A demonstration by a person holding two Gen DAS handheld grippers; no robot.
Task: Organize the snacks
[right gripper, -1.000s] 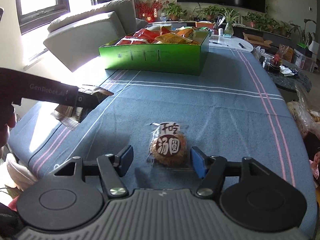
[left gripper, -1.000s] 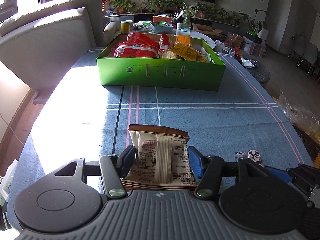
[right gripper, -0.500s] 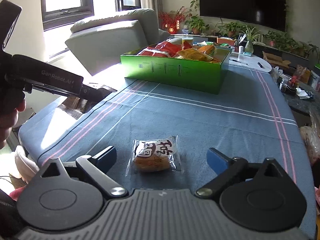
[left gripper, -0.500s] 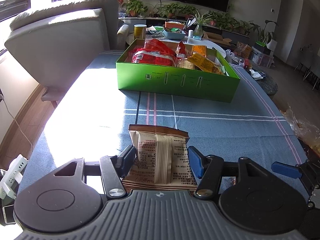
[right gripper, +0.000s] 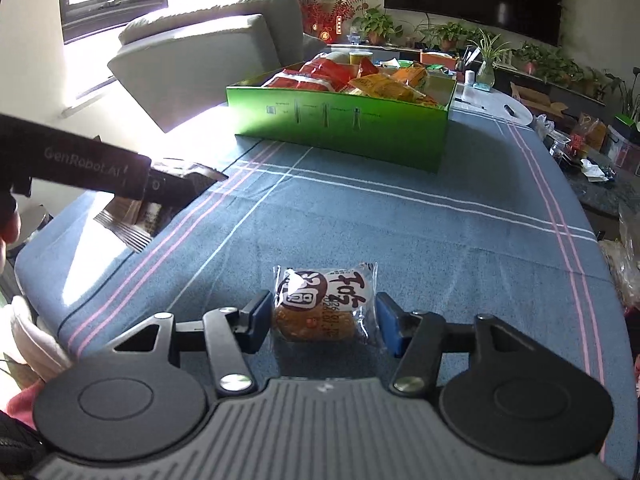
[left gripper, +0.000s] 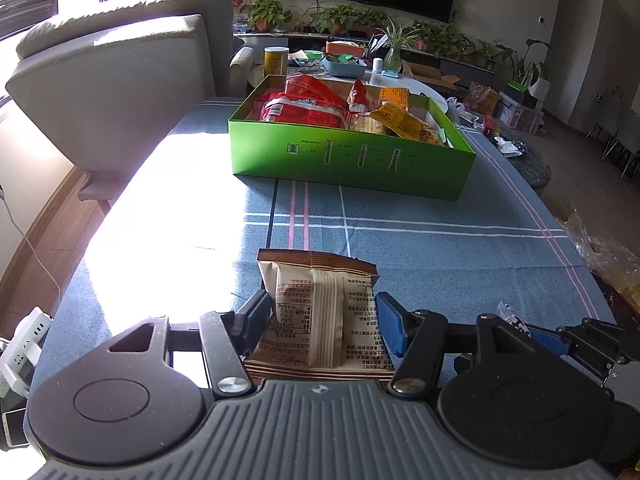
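Note:
My left gripper [left gripper: 320, 322] is shut on a beige and brown snack packet [left gripper: 320, 312] and holds it above the blue tablecloth; it also shows at the left of the right wrist view [right gripper: 132, 216]. My right gripper [right gripper: 320, 322] is shut on a clear-wrapped round cake [right gripper: 324, 304], lifted off the cloth. A green box [left gripper: 352, 156] full of red and orange snack bags stands further back on the table and also shows in the right wrist view [right gripper: 340, 124].
A grey armchair [left gripper: 112, 80] stands at the table's left. A white round table [right gripper: 496, 104] with small items is behind the box. A power strip [left gripper: 20, 344] lies on the floor at left. Plastic bags [left gripper: 604, 252] sit at the table's right edge.
My right gripper opened wide over the cake, then closed on it and lifted it. My left gripper rose with the packet and moved toward the green box.

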